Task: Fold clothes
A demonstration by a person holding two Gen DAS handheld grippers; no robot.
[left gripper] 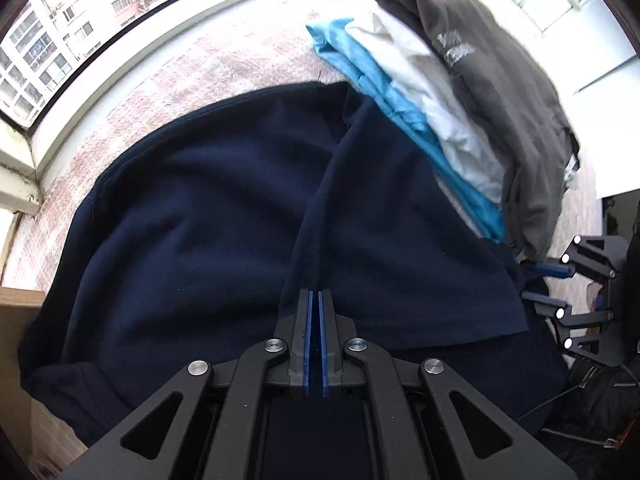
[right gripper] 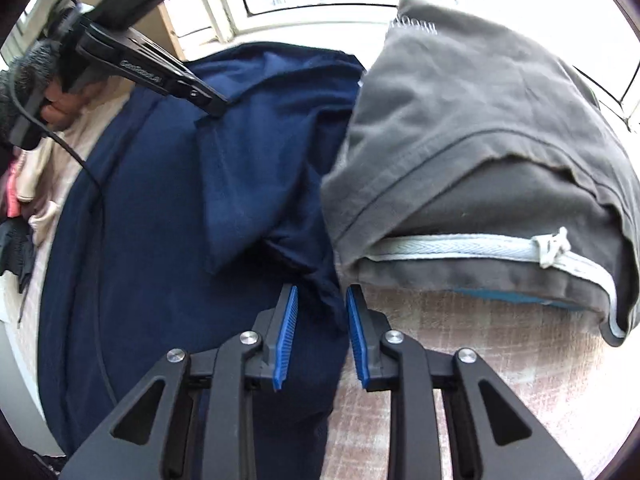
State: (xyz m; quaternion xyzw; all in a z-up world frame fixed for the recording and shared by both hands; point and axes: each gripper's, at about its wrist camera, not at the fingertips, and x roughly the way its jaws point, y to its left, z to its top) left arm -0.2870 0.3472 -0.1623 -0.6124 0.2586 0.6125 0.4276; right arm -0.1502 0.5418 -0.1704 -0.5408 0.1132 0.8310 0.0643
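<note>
Roughly mid-task, judging from the layout. 1 stack of folded clothes [left gripper: 460, 92] already sits at the far right of the pinkish patterned surface [left gripper: 208, 68] by the window: a grey garment [right gripper: 480, 120] on top, a white one [left gripper: 432, 96] under it, a bright blue one [left gripper: 360, 68] at the bottom. So at least 3 items look done.

Current item is the navy shirt [left gripper: 180, 220], spread across the surface just beside the stack, its right edge touching or tucked under the blue layer; cannot tell which. It is not folded flat yet: a raised ridge of cloth runs up its middle and a flap lies over the right half.

Left gripper [left gripper: 315, 300] has its blue pads pressed together, pinching that navy ridge at its near end; the right wrist view shows the same tool coming down onto a fold of the shirt. Right gripper [right gripper: 322, 312] has jaws narrowly apart, with a hanging navy corner, likely a sleeve or hem, between them; the pads do not visibly press on it, so it reads as not gripped.

Left to do, as a guess: secure the right-side hold, carry the fold over, flatten, then add the shirt to the stack. A pile of pink, cream and dark clothes [right gripper: 24, 184] at the left edge suggests more items are waiting.
</note>
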